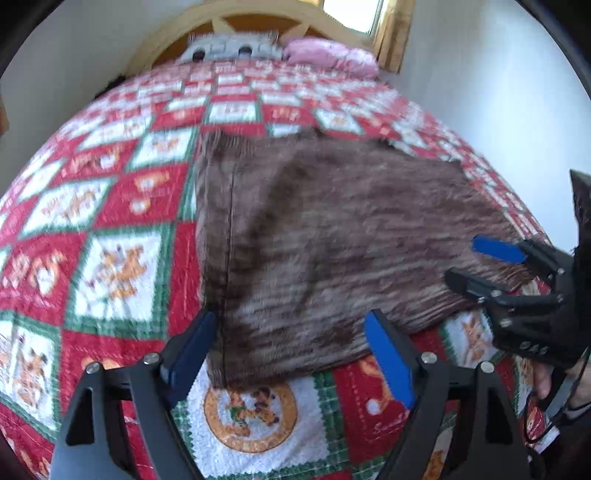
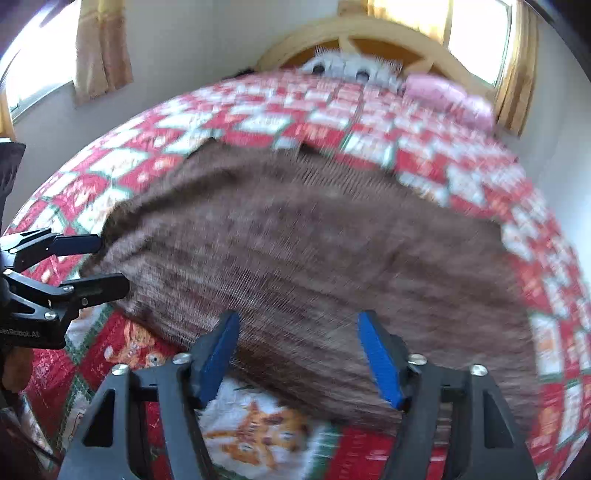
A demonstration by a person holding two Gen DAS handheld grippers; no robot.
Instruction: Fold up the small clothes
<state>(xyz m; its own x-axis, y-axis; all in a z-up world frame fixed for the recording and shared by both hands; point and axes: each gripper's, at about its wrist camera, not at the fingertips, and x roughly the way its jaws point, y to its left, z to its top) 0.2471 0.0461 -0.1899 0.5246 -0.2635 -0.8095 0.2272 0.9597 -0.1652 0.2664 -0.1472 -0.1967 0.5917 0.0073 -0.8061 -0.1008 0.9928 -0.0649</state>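
Observation:
A brown ribbed knit garment (image 1: 325, 236) lies spread flat on the quilt; it also shows in the right wrist view (image 2: 314, 251). My left gripper (image 1: 291, 332) is open, its blue-padded fingers just above the garment's near-left corner. My right gripper (image 2: 297, 332) is open over the garment's near edge. In the left wrist view the right gripper (image 1: 461, 260) shows at the garment's right corner, jaws apart. In the right wrist view the left gripper (image 2: 107, 264) shows at the garment's left corner, jaws apart. Neither holds cloth. Both views are blurred.
A red, white and green patchwork quilt (image 1: 110, 221) covers the bed. A pink pillow (image 1: 328, 55) and a grey plush item (image 1: 229, 48) lie by the wooden headboard (image 1: 258, 14). White walls and curtained windows (image 2: 99, 44) surround the bed.

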